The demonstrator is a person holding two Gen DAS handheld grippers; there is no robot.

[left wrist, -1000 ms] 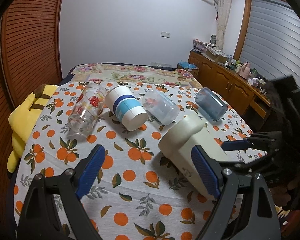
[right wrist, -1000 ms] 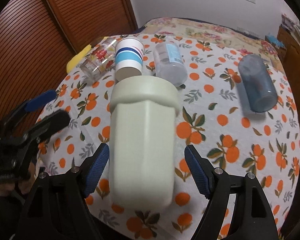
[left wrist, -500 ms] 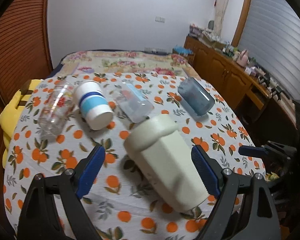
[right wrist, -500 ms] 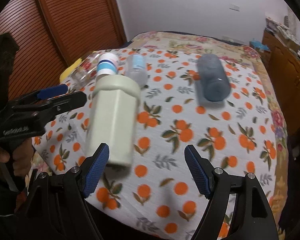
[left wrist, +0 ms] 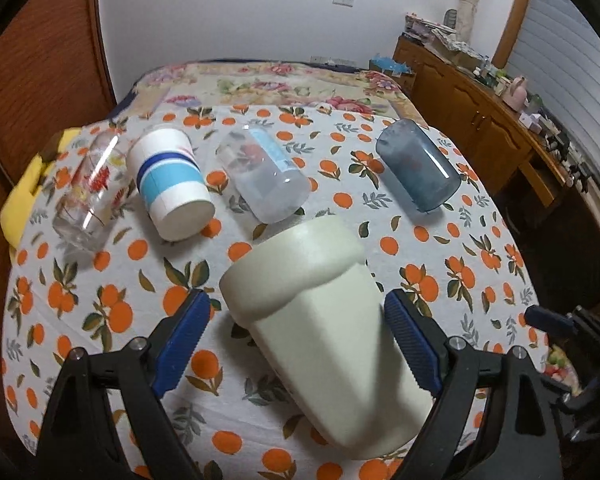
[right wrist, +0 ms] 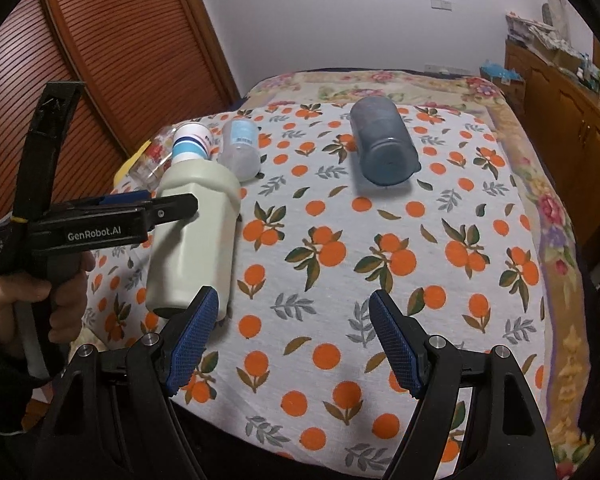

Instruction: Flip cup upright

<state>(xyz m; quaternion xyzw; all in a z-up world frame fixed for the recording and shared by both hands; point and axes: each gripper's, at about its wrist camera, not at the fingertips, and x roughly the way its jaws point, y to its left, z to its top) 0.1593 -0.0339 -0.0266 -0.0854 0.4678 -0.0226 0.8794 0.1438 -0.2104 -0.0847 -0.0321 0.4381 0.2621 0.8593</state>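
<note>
Left wrist view: we see five cups lying on their sides on a table [left wrist: 100,312] covered with an orange-print cloth, so none is upright yet. The cream cup [left wrist: 324,340] lies nearest, its thick rim pointing away from us. Our left gripper [left wrist: 296,340] is wide open, its blue pads flanking the cup's body with small gaps on both sides; it grips nothing. Farther back lie a clear glass [left wrist: 88,196], a white cup with blue bands [left wrist: 170,184], a frosted cup [left wrist: 262,176] and a grey-blue cup [left wrist: 416,168].

Right wrist view: our right gripper [right wrist: 292,340] hovers over bare cloth, jaws spread wide and empty. The cream cup lies to its left, the left gripper straddling it. The grasp and the whole flip remain, we judge.
</note>
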